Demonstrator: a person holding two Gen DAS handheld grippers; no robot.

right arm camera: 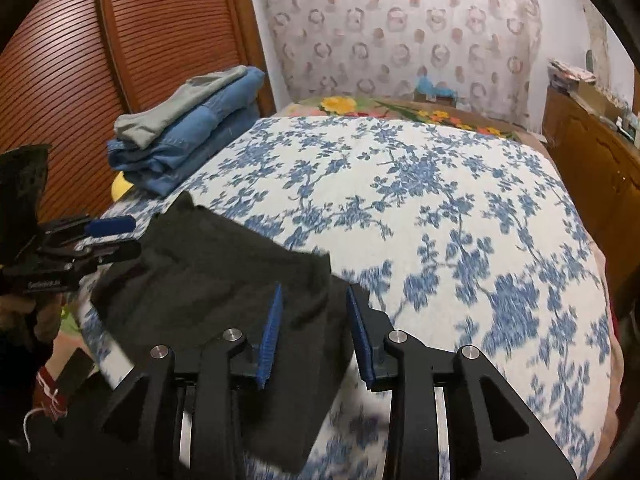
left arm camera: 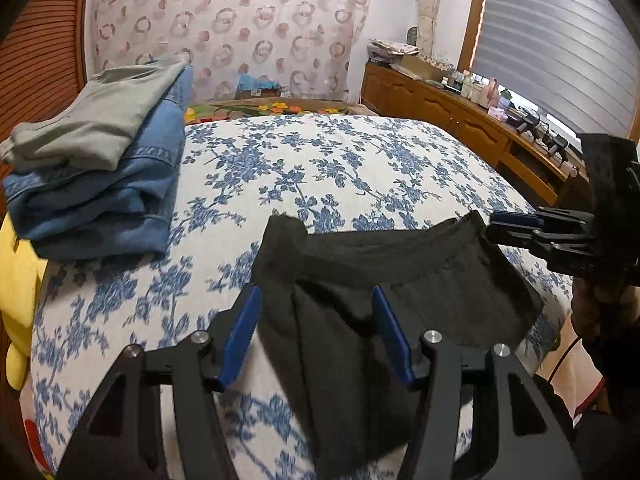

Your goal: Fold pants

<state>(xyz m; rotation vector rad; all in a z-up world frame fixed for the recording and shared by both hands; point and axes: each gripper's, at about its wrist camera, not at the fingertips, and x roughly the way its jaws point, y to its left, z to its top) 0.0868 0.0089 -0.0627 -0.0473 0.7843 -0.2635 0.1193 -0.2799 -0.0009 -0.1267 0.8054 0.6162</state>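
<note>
Bed (left arm camera: pixel 360 168): covered by a white spread with blue flowers, filling most of both views in front of me.
Pants (left arm camera: pixel 360 300): black, folded, lying flat on the near edge of the bed, waistband on the far side.
Stack (left arm camera: pixel 96 176): folded jeans with a grey-green garment on top, at the far left of the bed, well apart from the pants.
Cabinet (left arm camera: pixel 460 120): wooden, along the right wall, with small clutter on top.
My left tongs (left arm camera: pixel 316 336): jaws apart, roughly half open; they stand over the left part of the pants and no cloth is pinched.
My right tongs (right arm camera: pixel 314 332): jaws parted a little, narrower than the left; they hang over the right edge of the pants, holding nothing.
</note>
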